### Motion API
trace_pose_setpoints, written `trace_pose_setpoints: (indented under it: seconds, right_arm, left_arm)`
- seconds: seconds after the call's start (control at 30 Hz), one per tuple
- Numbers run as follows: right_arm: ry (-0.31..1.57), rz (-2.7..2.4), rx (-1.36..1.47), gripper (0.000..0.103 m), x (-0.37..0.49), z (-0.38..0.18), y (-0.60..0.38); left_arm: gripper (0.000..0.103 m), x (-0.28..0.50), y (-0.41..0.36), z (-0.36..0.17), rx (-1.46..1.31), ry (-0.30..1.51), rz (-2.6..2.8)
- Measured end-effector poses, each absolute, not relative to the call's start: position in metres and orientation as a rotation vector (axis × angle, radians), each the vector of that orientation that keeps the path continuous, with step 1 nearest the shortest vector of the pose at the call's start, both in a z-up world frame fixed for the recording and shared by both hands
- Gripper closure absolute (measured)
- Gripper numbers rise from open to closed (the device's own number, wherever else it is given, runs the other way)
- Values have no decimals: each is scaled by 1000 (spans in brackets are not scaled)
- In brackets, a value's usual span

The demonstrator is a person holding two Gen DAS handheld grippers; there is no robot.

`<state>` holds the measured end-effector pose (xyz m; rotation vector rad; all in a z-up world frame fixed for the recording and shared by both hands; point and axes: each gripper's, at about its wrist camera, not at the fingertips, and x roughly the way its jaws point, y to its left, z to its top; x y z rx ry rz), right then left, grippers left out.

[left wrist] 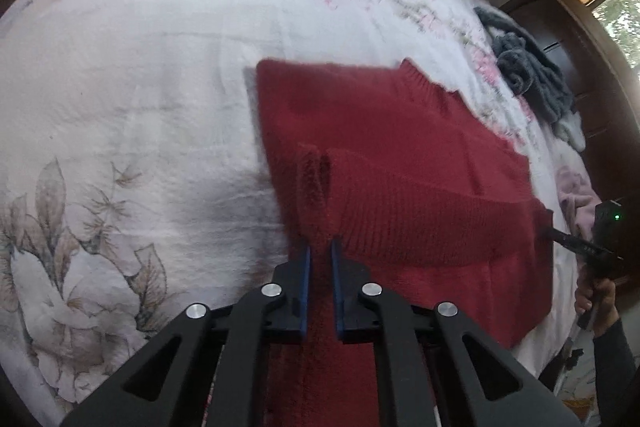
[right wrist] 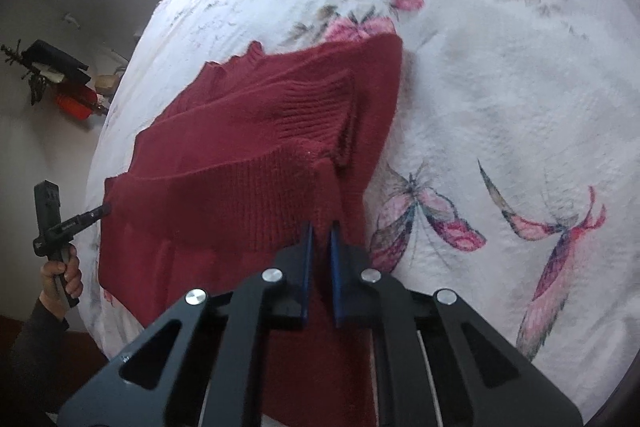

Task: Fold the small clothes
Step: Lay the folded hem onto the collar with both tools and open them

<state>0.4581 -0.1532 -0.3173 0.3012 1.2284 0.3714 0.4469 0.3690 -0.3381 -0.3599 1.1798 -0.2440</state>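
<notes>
While both grippers' fingers clamp the red sweater (left wrist: 400,155) (hem edge), they hover above the bedspread (left wrist: 140,67).

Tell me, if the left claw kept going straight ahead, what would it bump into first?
The left claw already pinches the red sweater, so it would only push into more of that sweater. The flowery bedspread lies beyond; depth is hard to judge.

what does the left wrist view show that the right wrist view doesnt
Only the left wrist view shows the pale pink garment at the bed edge and a dark wardrobe.

Only the right wrist view shows butterfly prints on the bedspread and a cluttered wall rack.

Both show the red sweater, lifted at its hem by the left gripper and the right gripper, and a grey garment.
</notes>
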Motion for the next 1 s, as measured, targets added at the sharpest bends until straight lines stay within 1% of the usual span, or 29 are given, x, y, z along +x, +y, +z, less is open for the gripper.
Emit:
trace_pose_setpoints:
  seconds: [0.23, 0.4, 0.53, 0.63, 0.8, 0.93, 1.0]
  right_arm:
    - [1146, 359, 296, 98, 446, -295, -157]
    - [1077, 374, 280, 98, 448, -257, -161]
    - [1020, 377, 285, 98, 468, -227, -163]
    - [995, 371, 291, 98, 497, -211, -163]
    - [1011, 327, 307, 98, 564, -211, -161]
    - [1069, 279, 309, 98, 614, -233, -157]
    - [1113, 247, 285, 98, 629, -252, -152]
  left_arm:
    - [96, 434, 366, -309, -361, 1094, -273]
    - [96, 434, 370, -269, -363, 1016, -297]
    - [96, 451, 375, -234, -356, 952, -319]
    - [96, 480, 380, -217, -358, 928, -317]
    - [97, 547, 386, -217, -354, 952, -294]
    - [97, 590, 383, -234, -353, 1001, -270]
    - [97, 612, 381, -252, -345, 1048, -243]
